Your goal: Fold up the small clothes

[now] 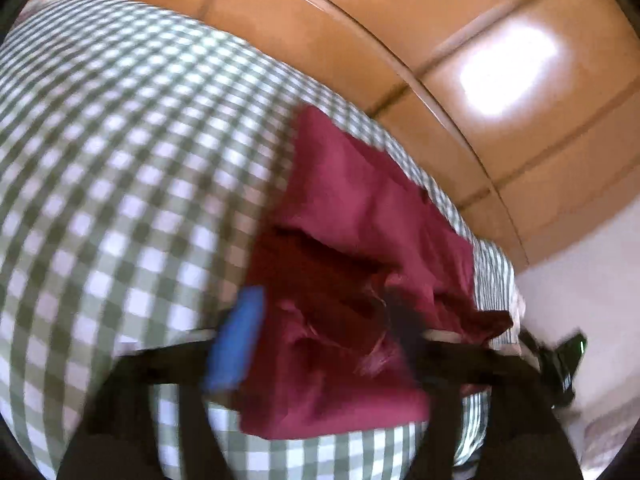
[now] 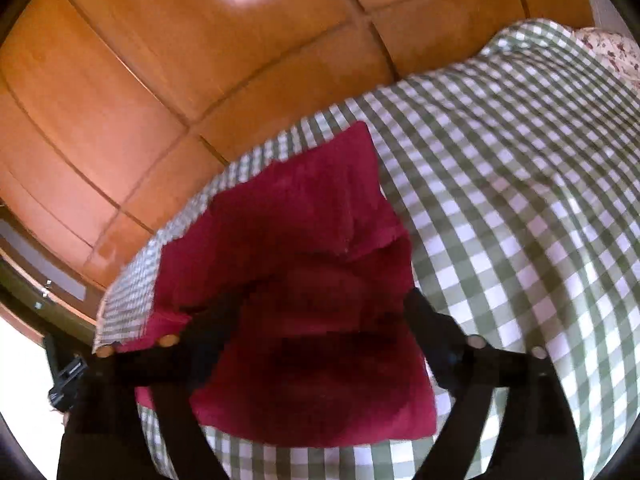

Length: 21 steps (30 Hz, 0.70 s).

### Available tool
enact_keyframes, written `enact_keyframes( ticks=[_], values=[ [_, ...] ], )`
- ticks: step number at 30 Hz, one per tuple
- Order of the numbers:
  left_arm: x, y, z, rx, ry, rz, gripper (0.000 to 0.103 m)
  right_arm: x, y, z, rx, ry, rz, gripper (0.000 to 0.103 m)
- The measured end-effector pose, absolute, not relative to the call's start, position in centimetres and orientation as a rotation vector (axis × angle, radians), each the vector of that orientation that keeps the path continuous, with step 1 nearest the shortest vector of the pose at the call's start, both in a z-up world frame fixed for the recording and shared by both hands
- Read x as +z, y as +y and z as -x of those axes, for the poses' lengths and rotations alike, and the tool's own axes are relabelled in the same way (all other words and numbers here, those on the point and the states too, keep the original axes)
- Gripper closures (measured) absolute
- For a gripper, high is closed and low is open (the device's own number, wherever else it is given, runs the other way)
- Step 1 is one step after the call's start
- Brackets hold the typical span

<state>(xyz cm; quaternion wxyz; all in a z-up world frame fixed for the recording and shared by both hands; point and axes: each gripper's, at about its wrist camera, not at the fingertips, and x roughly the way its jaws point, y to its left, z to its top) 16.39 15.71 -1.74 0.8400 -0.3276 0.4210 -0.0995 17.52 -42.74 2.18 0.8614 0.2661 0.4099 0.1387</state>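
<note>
Nearest, left gripper (image 1: 320, 344) and right gripper (image 2: 316, 332), jaws spread wide, gripping nothing, poised above the dark red garment (image 2: 304, 280). Garment lying folded on the green-checked bedcover (image 2: 520, 200), near its edge. Beyond, glossy wooden wardrobe panels (image 2: 160, 80).

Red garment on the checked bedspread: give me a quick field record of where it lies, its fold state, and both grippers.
garment: dark red cloth, lying on the green-and-white checked bedspread, near the edge by the wooden wardrobe
fold state: layered, upper flap over lower part; rumpled, not neat
left gripper: open, over the cloth, not pinching it
right gripper: open, cloth below the fingers, not held
image quality: motion blur
</note>
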Motion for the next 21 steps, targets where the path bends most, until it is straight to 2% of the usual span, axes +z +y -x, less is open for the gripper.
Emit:
enact_keyframes(
  ticks=[7, 9, 11, 13, 14, 15, 16, 18, 21],
  values=[
    [-3.5, 16.2, -12.6, -0.29, 0.924, 0.612, 0.023, -1.5, -43.5, -12.6, 0.23, 0.94, -0.452, 0.011],
    [-4.0, 15.0, -11.6, -0.33, 0.941, 0.564, 0.023, -2.7, -43.3, -12.2, 0.222, 0.96, -0.444, 0.02],
    [-4.2, 13.6, -11.4, -0.341, 0.953, 0.499, 0.029, -3.4, -42.5, -12.7, 0.21, 0.96, -0.428, 0.025],
    [-4.3, 12.4, -11.8, -0.357, 0.96, 0.461, 0.043, -3.6, -41.7, -13.6, 0.203, 0.95, -0.423, 0.034],
    [-4.4, 12.0, -12.1, -0.347, 0.958, 0.443, 0.045, -3.8, -41.4, -14.0, 0.206, 0.955, -0.428, 0.045],
    [-4.4, 11.7, -12.3, -0.335, 0.956, 0.433, 0.055, -3.9, -41.1, -14.3, 0.21, 0.962, -0.43, 0.057],
    [-4.5, 11.7, -12.6, -0.338, 0.959, 0.437, 0.069, -3.9, -40.9, -14.5, 0.197, 0.973, -0.423, 0.061],
    [-4.8, 12.1, -12.6, -0.343, 0.97, 0.465, 0.081, -3.7, -40.9, -14.5, 0.197, 0.977, -0.43, 0.077],
    [-4.9, 12.7, -11.5, -0.349, 0.969, 0.449, 0.09, -3.0, -41.2, -13.0, 0.219, 0.975, -0.438, 0.085]
  ],
)
